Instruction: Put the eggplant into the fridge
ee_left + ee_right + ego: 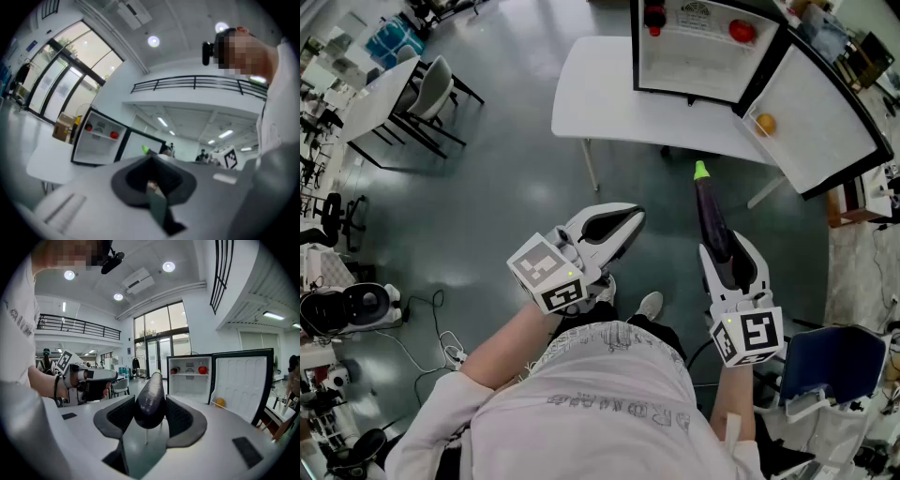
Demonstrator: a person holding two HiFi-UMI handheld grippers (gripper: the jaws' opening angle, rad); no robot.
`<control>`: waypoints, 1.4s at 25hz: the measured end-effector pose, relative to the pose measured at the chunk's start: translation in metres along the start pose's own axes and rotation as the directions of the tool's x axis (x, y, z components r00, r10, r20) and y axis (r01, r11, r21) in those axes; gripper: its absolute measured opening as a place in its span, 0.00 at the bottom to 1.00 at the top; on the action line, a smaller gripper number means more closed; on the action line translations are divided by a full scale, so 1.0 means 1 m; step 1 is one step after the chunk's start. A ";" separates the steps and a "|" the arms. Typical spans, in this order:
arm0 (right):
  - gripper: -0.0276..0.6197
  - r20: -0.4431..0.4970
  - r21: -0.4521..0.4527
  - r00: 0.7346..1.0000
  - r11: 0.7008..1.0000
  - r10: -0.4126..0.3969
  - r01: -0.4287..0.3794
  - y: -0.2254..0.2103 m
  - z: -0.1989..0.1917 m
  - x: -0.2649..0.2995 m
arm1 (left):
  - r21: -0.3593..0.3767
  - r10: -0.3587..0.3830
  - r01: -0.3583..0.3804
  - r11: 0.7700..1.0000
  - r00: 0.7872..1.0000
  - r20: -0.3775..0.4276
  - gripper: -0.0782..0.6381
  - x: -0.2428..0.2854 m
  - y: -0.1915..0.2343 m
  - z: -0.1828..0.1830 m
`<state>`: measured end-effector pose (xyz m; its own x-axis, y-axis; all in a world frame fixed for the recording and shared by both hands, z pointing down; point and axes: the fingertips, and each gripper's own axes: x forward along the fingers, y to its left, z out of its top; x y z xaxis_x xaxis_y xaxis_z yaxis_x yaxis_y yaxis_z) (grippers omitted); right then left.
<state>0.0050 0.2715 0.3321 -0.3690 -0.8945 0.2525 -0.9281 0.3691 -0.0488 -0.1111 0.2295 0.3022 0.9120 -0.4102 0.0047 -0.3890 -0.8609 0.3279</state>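
A long dark purple eggplant (711,214) with a green tip sticks forward out of my right gripper (733,251), which is shut on its rear end. In the right gripper view the eggplant (151,398) sits squeezed between the black pads (121,416). Ahead, a small black fridge (694,82) stands on a white table with its door (821,127) swung open to the right. My left gripper (614,228) hangs level in front of my body, jaws shut and empty. From the left gripper view the fridge (83,151) is ahead on the left.
A tomato (742,31) and a dark red item (654,15) lie on the fridge shelf, and an orange (765,123) sits in the door. The white table (605,94) has thin legs. A second table with chairs (431,89) stands far left; a blue chair (825,361) is at my right.
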 end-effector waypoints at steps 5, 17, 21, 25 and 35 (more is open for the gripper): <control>0.35 0.016 0.028 1.000 1.000 -0.006 0.005 0.000 0.003 0.001 | 0.007 -0.001 0.001 1.000 1.000 -0.004 0.12 -0.001 -0.001 -0.001; 0.35 -0.015 0.052 0.999 0.998 -0.029 0.030 -0.009 -0.012 -0.004 | 0.028 0.014 -0.013 1.000 0.999 -0.048 0.12 -0.004 -0.001 -0.017; 0.35 -0.029 0.049 0.999 0.998 -0.025 0.027 -0.012 -0.020 -0.007 | 0.022 0.024 -0.023 1.000 0.998 -0.062 0.12 -0.002 -0.003 -0.025; 0.35 -0.038 0.040 0.999 0.999 -0.020 0.021 -0.018 -0.026 -0.010 | 0.015 0.032 -0.031 0.999 0.997 -0.067 0.12 0.004 -0.005 -0.032; 0.35 -0.009 0.027 1.000 1.000 -0.011 0.011 -0.048 -0.028 -0.033 | 0.034 0.033 -0.031 0.999 0.998 -0.057 0.12 0.035 -0.033 -0.038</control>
<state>0.0630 0.2908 0.3527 -0.3581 -0.8962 0.2620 -0.9333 0.3519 -0.0721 -0.0616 0.2554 0.3271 0.9045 -0.4209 0.0691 -0.4216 -0.8573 0.2955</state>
